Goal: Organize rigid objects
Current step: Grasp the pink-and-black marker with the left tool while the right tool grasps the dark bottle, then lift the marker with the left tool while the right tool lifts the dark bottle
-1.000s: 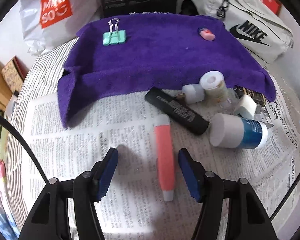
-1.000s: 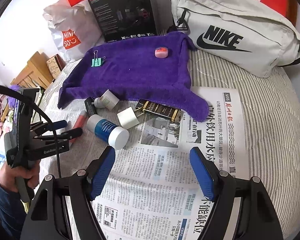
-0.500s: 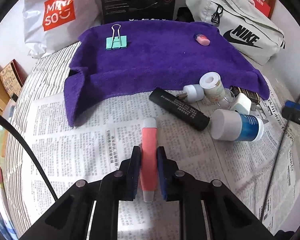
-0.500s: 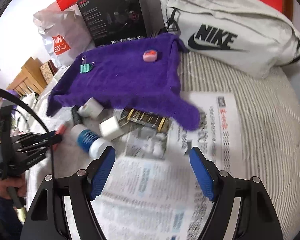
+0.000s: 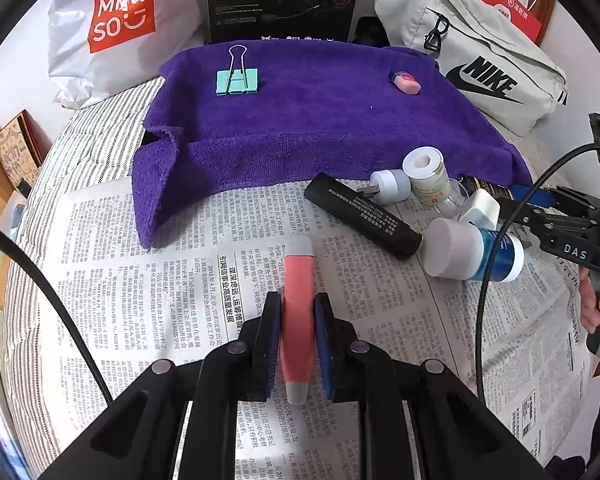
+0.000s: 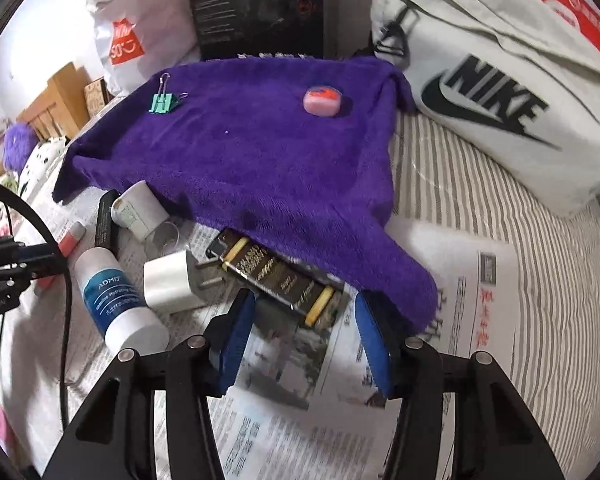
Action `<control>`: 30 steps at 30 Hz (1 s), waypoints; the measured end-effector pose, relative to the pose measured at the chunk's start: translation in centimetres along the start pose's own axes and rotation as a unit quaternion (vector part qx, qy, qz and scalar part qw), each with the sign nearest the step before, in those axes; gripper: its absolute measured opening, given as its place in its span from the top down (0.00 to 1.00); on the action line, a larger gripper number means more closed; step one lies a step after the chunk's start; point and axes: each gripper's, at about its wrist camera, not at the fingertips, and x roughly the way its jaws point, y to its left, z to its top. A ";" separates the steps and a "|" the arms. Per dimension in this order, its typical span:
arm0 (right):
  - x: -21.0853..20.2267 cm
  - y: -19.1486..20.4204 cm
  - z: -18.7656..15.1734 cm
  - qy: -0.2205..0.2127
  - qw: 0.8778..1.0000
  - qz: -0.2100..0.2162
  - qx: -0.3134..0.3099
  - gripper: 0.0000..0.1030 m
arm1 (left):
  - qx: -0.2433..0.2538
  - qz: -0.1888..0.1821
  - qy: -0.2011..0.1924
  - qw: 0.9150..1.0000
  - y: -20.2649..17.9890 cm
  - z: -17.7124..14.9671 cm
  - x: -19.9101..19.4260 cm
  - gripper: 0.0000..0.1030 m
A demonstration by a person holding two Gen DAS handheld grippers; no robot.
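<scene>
- The left hand-held gripper [image 5: 296, 344] has its blue pads pressed on both sides of the pink tube [image 5: 297, 312], gripping it about mid-length; the tube points away from the camera over the newspaper [image 5: 140, 280], and I cannot tell whether it is lifted clear of it.
- That mid-body hold probably keeps the tube balanced for a carry to the purple towel [image 5: 320, 120], which looks like the sorting area (a green binder clip [image 5: 236, 80] and a pink eraser [image 5: 406, 82] already lie on it, well apart).
- The right hand-held gripper [image 6: 304, 336] is part-way open with nothing pinched; its jaws have just been closing, and they bracket the near end of the black-and-gold box [image 6: 284, 280], which lies half tucked under the towel's edge.
- The narrowed gap seems sized to that box, so it is likely the next pick.
- Unsorted things cluster on the newspaper beside the towel: a white charger plug [image 6: 172, 280], a blue-labelled white bottle [image 6: 116, 296] on its side, a black tube [image 5: 362, 216] and a small white jar [image 5: 426, 176].
- All of this rests on a striped bed [image 6: 500, 240], so the footing is soft (round items could roll).
</scene>
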 end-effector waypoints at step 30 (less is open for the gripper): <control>-1.9 1.5 -2.1 0.033 0.996 0.041 -0.077 0.76 | -0.005 -0.025 0.006 1.000 0.9 0.1 0.2 0.84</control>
